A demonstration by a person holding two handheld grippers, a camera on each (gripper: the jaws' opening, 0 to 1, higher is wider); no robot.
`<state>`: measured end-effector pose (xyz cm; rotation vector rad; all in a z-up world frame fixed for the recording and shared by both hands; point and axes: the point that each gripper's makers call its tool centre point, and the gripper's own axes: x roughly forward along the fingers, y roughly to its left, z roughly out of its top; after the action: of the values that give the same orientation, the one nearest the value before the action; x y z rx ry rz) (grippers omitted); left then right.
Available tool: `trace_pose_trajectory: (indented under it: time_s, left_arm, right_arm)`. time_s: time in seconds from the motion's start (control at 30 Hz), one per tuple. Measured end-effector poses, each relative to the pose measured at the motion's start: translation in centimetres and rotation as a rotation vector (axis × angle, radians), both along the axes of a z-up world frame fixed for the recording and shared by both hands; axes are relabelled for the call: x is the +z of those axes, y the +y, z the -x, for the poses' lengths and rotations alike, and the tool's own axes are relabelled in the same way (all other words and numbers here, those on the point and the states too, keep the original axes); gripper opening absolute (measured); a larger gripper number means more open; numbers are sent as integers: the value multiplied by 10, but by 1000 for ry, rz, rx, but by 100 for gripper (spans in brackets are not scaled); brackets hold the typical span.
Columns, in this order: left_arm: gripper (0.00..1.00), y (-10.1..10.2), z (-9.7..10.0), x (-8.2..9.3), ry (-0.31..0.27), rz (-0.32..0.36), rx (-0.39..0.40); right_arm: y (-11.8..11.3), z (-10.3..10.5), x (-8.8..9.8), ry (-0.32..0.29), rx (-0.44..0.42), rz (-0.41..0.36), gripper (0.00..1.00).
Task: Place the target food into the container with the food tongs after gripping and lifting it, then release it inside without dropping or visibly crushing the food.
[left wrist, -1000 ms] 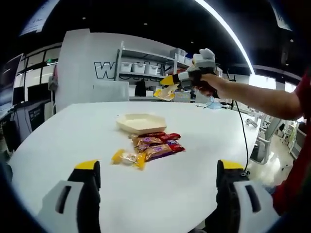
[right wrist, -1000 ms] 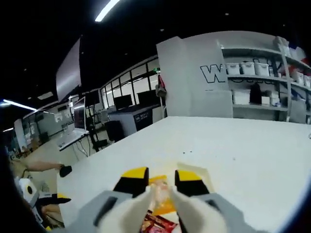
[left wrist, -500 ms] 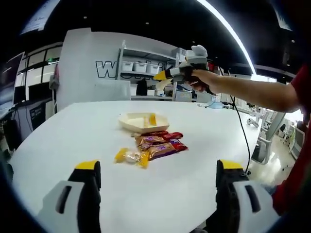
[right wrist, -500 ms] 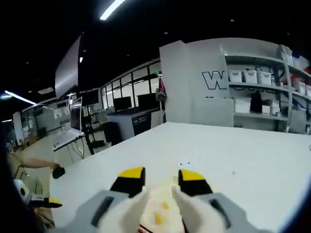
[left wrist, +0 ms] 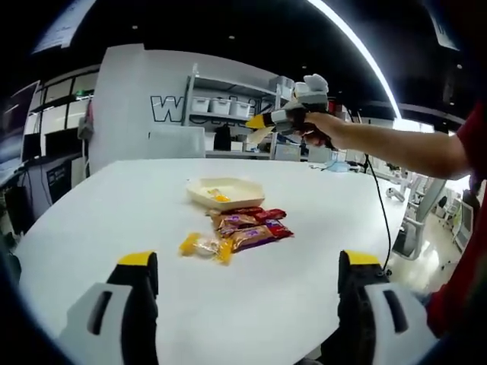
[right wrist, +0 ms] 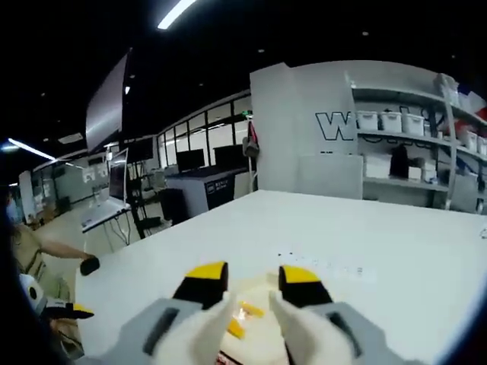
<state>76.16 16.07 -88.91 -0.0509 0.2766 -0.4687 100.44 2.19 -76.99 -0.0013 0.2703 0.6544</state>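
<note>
Hovering above the table (left wrist: 91, 220), the left gripper (left wrist: 247, 262) has its jaws spread wide with nothing between them. Ahead of the gap and midway between the jaws lies a heap of wrapped snacks (left wrist: 249, 226): brown and red packets, with one yellow packet (left wrist: 201, 245) at the heap's end nearer the left jaw. Just beyond the heap sits the tray (left wrist: 247, 186), a shallow cream dish, and a yellow snack (left wrist: 218, 197) lies inside it.

Beyond the tray and higher up, toward the right jaw's side, the right gripper (left wrist: 256, 126) is held in a hand (left wrist: 319, 129) at the end of an outstretched arm. A cable (left wrist: 378, 201) hangs from it down past the table edge.

In the right gripper view, the right gripper (right wrist: 243, 277) has its jaws parted, nothing pinched. White tong blades (right wrist: 205, 323) run along the jaws' inner sides. Past the tips, in the gap, the tray (right wrist: 268, 289) shows from above with the yellow snack (right wrist: 251, 310) resting in it, clear of both jaws. A sliver of red packet (right wrist: 228, 359) shows at the base of the gap.
</note>
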Motion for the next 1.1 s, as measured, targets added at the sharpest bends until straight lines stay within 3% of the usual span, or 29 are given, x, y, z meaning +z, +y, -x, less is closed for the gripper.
trace_pose_trajectory:
  time_s: [0.73, 1.1]
  left_arm:
    - [96, -15, 6, 5, -11, -1, -30]
    - [98, -15, 10, 4, -8, -8, -31]
  right_arm:
    - [-11, 28, -35, 49, -15, -28, 21]
    - [-16, 38, -63, 88, -9, -26, 21]
